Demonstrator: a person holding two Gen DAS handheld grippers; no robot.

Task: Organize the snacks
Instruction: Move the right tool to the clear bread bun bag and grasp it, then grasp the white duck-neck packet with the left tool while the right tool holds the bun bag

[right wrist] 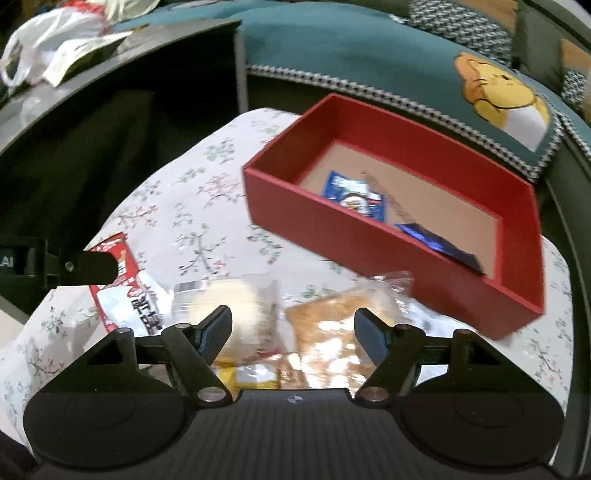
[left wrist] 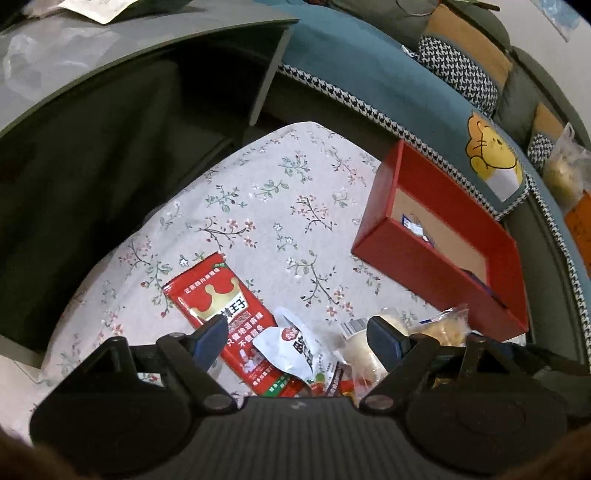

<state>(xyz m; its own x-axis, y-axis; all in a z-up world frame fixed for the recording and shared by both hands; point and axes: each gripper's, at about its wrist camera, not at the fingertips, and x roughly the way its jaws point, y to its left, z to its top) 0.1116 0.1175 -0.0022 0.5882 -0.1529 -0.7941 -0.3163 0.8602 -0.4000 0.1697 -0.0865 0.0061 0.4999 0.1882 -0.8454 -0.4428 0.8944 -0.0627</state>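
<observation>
Snacks lie on a floral cloth [left wrist: 258, 206]. A red crown-print packet [left wrist: 218, 295] and a white packet [left wrist: 295, 343] sit under my left gripper [left wrist: 297, 339], which is open and holds nothing. To their right are a round pale pastry [left wrist: 356, 341] and a brown cake in clear wrap [left wrist: 445, 325]. My right gripper [right wrist: 293, 330] hovers open above the pale pastry [right wrist: 236, 302] and the brown cake [right wrist: 332, 328], pressing neither. The red box [right wrist: 369, 236] beyond holds a blue packet [right wrist: 354, 195] and a dark blue packet [right wrist: 439, 243]. One left gripper finger [right wrist: 92, 271] reaches over a red and white packet [right wrist: 122, 295].
A dark grey table [left wrist: 110, 48] stands at the left with a white plastic bag [right wrist: 48, 33] and papers on top. A teal cushion with a bear print [right wrist: 509, 99] lies behind the red box [left wrist: 443, 258]. A yellow wrapper [right wrist: 255, 376] shows under the right gripper.
</observation>
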